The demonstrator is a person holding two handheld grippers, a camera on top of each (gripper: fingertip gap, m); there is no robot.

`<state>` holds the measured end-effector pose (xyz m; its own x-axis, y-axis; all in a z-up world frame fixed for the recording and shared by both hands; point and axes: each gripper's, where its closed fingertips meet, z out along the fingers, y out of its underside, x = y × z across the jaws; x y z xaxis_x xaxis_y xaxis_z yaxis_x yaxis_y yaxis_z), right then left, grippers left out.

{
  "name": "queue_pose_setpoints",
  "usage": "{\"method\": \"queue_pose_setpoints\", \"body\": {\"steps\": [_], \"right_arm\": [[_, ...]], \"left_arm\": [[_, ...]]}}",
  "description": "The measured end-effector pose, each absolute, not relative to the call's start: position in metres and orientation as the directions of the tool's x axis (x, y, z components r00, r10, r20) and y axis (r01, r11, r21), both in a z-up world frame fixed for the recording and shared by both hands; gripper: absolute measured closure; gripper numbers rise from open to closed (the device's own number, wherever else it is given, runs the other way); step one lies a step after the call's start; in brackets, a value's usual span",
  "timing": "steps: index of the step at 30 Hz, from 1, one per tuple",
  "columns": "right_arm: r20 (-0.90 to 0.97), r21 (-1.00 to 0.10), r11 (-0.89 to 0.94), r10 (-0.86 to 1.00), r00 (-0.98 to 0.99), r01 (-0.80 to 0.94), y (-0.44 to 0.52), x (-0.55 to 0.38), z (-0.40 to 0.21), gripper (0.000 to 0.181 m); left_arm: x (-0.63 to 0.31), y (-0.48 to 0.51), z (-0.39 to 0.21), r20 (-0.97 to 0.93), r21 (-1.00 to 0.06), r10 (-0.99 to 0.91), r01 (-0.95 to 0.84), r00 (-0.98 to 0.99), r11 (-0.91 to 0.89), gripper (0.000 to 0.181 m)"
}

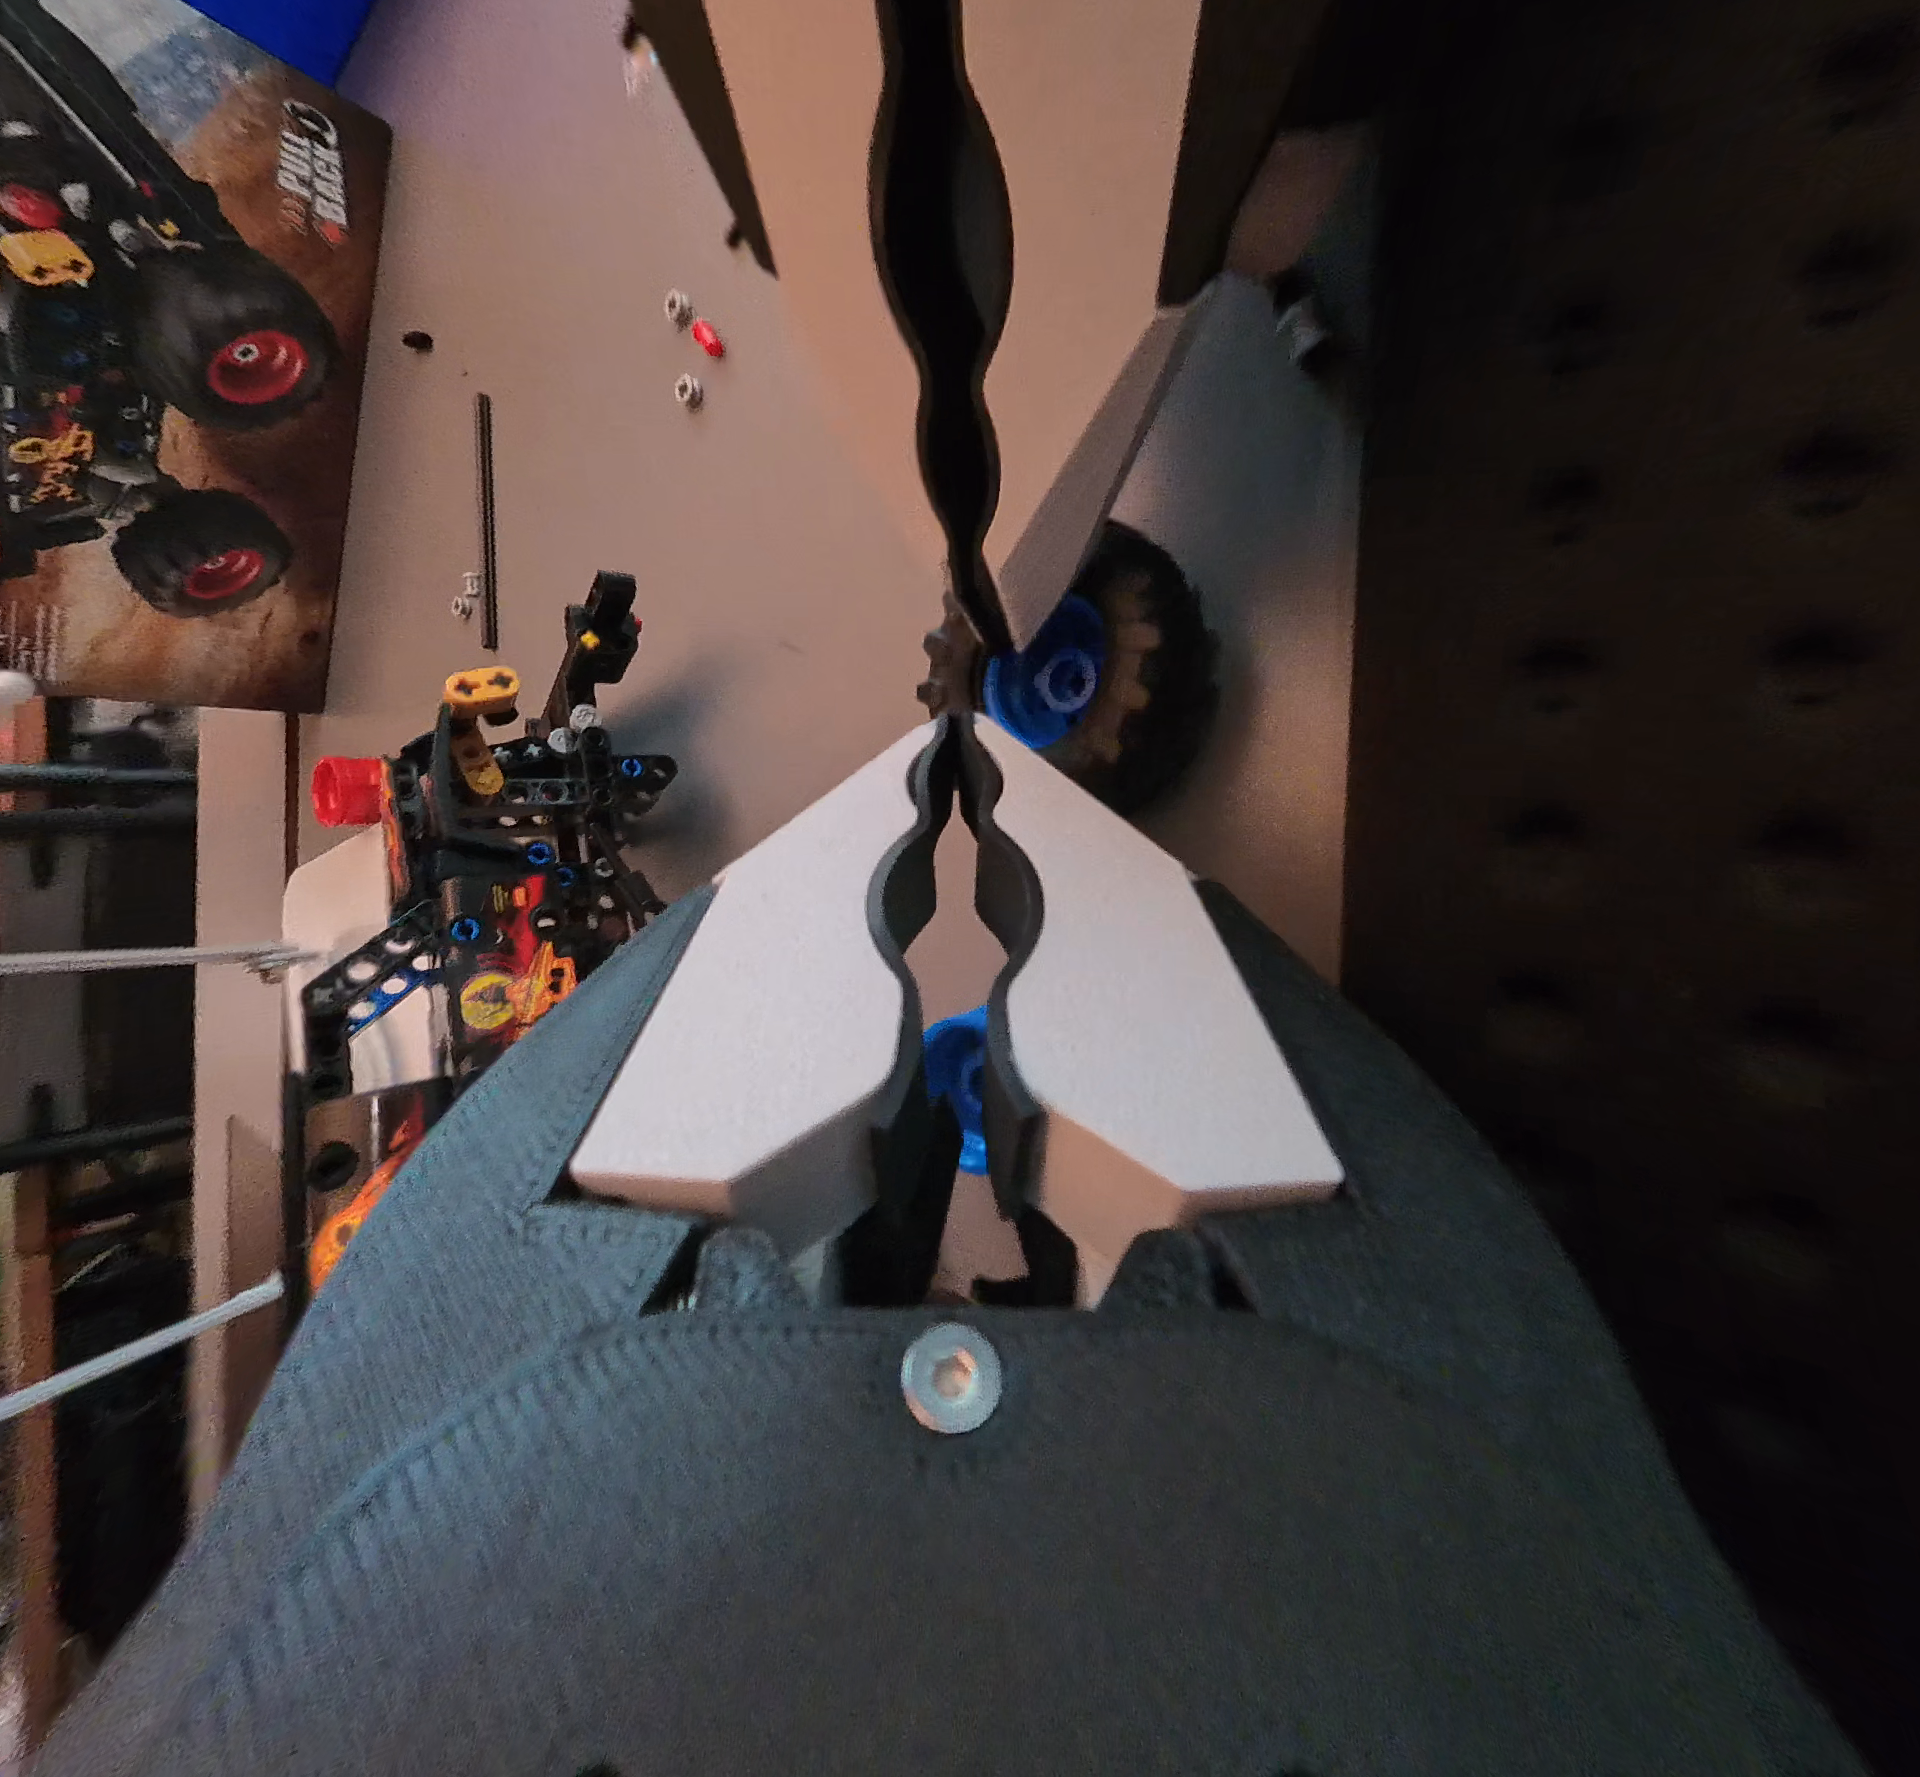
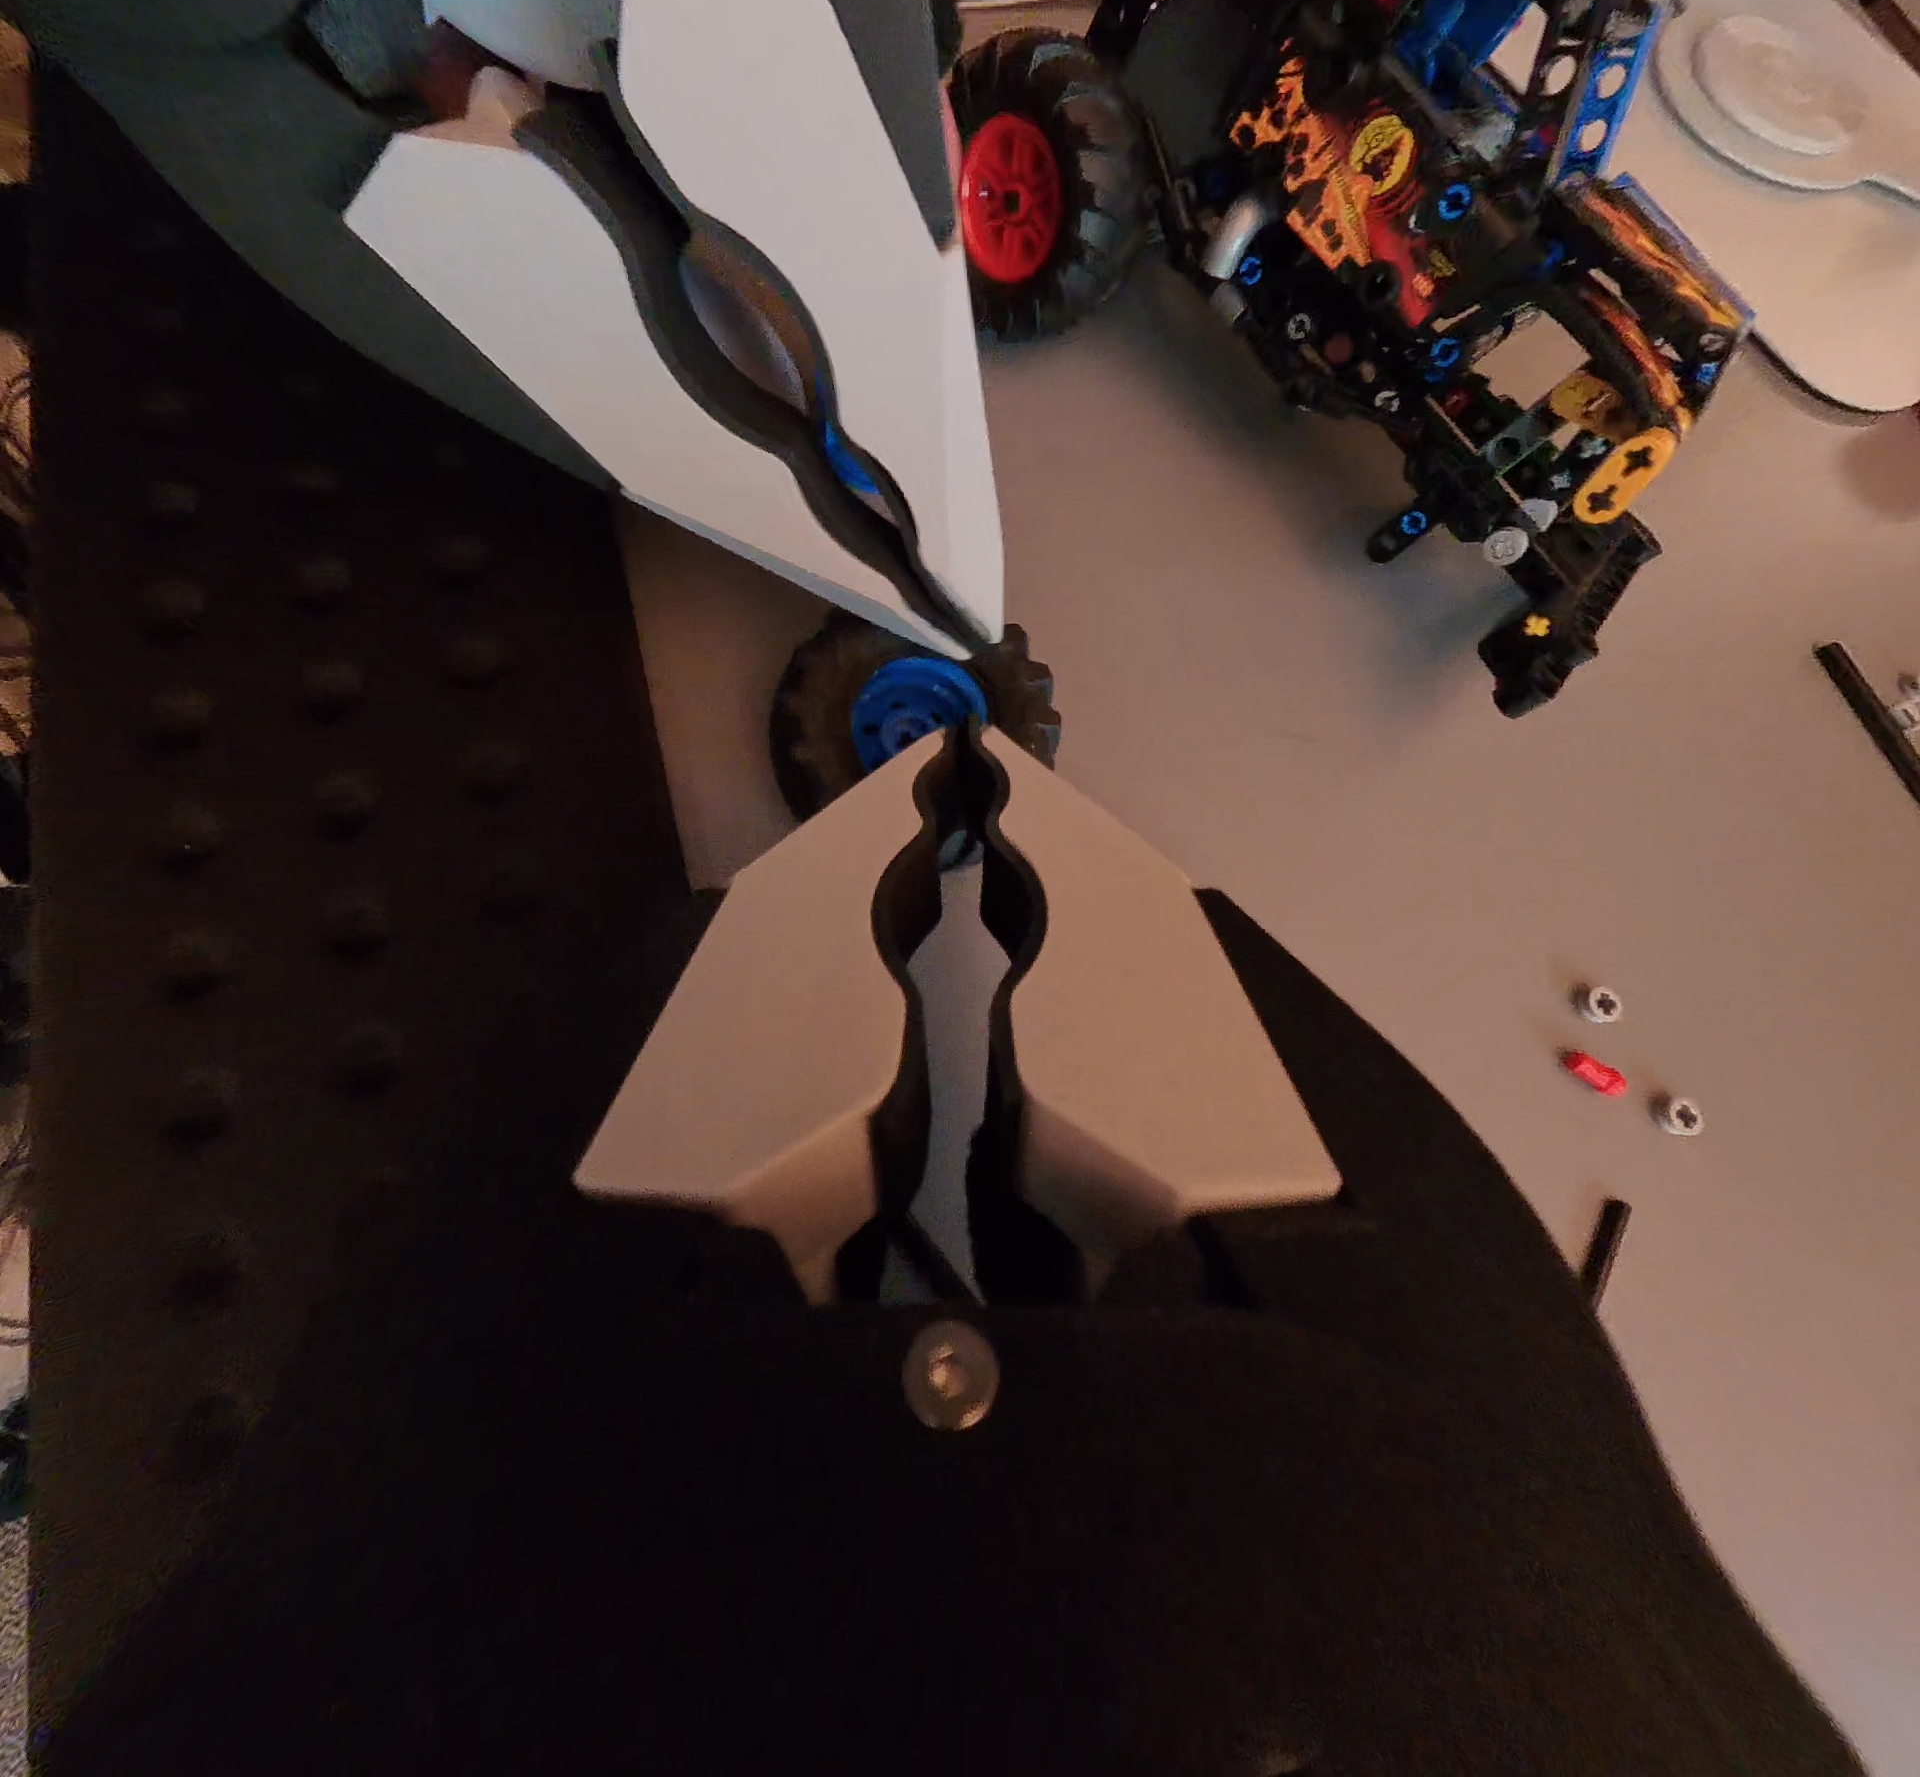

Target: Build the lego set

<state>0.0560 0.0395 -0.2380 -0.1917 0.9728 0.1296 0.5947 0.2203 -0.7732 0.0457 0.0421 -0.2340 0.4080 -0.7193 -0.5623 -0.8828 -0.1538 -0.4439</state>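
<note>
At table edge, left gripper (image 1: 954,725) and right gripper (image 2: 964,735) meet tip to tip, both clamped on a small gear (image 2: 1023,688) beside a blue hub (image 2: 914,704), truck (image 2: 1455,200) well apart behind.

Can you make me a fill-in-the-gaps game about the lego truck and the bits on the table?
1. The wheel already on the truck has a ___ middle.
2. The loose tyre beside the dark gear has a ___ middle.
3. On the table, the small red piece lies between two ___ round pieces.

Missing words: red; blue; grey.
</note>
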Motion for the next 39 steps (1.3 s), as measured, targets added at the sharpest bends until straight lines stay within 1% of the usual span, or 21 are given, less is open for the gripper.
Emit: {"method": "queue_pose_setpoints", "body": {"steps": [1,5,8,10,13,20,25,29,33,37,39], "right_arm": [[0.127,-0.771,0.216,0.974,-0.188,0.599,0.041,0.058,-0.239,0.181],[0.126,-0.762,0.201,0.978,-0.164,0.615,0.046,0.061,-0.240,0.181],[0.126,-0.751,0.207,0.977,-0.171,0.627,0.044,0.062,-0.242,0.181],[0.136,-0.744,0.216,0.975,-0.174,0.633,0.044,0.062,-0.243,0.181],[0.131,-0.745,0.215,0.975,-0.178,0.632,0.043,0.063,-0.243,0.181],[0.100,-0.784,0.161,0.986,-0.134,0.599,0.055,0.071,-0.232,0.181],[0.091,-0.789,0.128,0.992,-0.091,0.600,0.062,0.072,-0.233,0.181],[0.101,-0.783,0.133,0.991,-0.088,0.607,0.063,0.071,-0.235,0.181],[0.136,-0.759,0.157,0.987,-0.081,0.632,0.064,0.069,-0.237,0.181],[0.159,-0.747,0.176,0.984,-0.084,0.641,0.066,0.068,-0.239,0.181],[0.203,-0.724,0.207,0.976,-0.084,0.658,0.067,0.066,-0.242,0.181]], "left_arm": [[0.048,0.040,-0.234,-0.536,-0.470,-0.730,-0.868,0.423,-0.158,0.181],[0.049,0.034,-0.228,-0.496,-0.515,-0.745,-0.842,0.447,-0.162,0.181],[0.051,0.033,-0.225,-0.518,-0.513,-0.740,-0.848,0.430,-0.134,0.181],[0.060,0.033,-0.221,-0.515,-0.539,-0.741,-0.835,0.431,-0.110,0.181],[0.063,0.036,-0.230,-0.520,-0.500,-0.753,-0.858,0.403,-0.114,0.181],[0.065,0.038,-0.235,-0.483,-0.523,-0.770,-0.843,0.416,-0.128,0.181],[0.068,0.037,-0.236,-0.500,-0.488,-0.777,-0.866,0.382,-0.111,0.181],[0.067,0.035,-0.237,-0.485,-0.488,-0.789,-0.865,0.378,-0.115,0.180],[0.067,0.035,-0.237,-0.505,-0.452,-0.788,-0.886,0.352,-0.106,0.180],[0.071,0.036,-0.237,-0.496,-0.463,-0.792,-0.880,0.355,-0.104,0.180],[0.073,0.037,-0.237,-0.493,-0.467,-0.794,-0.878,0.355,-0.103,0.180]]}}
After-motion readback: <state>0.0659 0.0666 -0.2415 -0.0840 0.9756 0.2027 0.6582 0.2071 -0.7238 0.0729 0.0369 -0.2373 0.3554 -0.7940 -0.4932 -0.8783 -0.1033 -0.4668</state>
